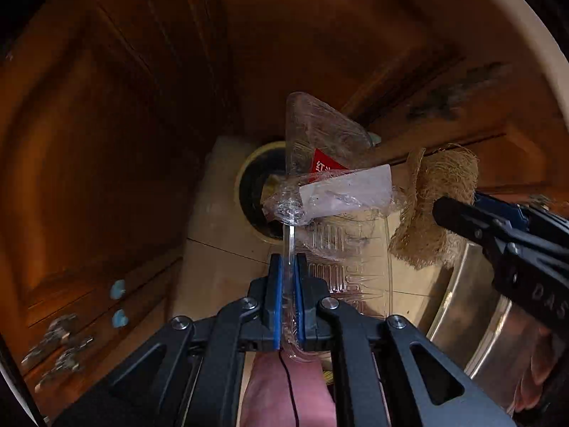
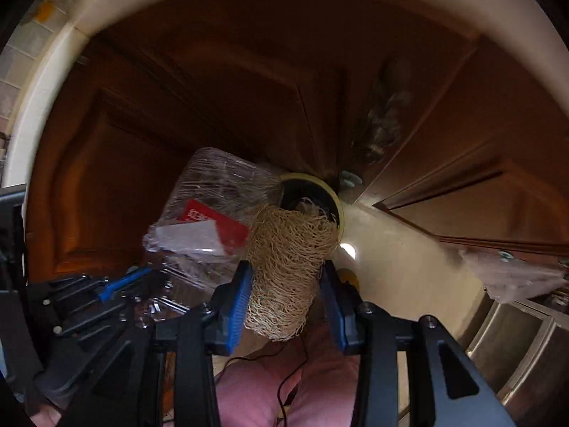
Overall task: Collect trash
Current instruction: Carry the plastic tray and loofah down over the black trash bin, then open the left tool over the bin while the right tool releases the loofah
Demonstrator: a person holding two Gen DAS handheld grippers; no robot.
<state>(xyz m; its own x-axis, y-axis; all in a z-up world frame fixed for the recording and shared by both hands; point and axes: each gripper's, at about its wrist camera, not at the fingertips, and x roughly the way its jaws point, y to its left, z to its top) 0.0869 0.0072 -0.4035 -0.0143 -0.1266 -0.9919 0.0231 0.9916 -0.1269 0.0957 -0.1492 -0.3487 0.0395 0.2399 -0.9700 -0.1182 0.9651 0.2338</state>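
Drop-off step. Left gripper pointed down, blue pads pinched tight on the edge of a clear plastic clamshell tray with a red-and-white label and cling film. Right gripper was clamped at part width around a tan fibrous loofah scrubber. Both items hung over the floor, above a round yellow-rimmed trash bin by brown wooden cabinet doors; the tray overlapped the bin mouth in the left view. Next move likely: centre each item over the opening, then release, watching that the wide tray doesn't catch on the rim.
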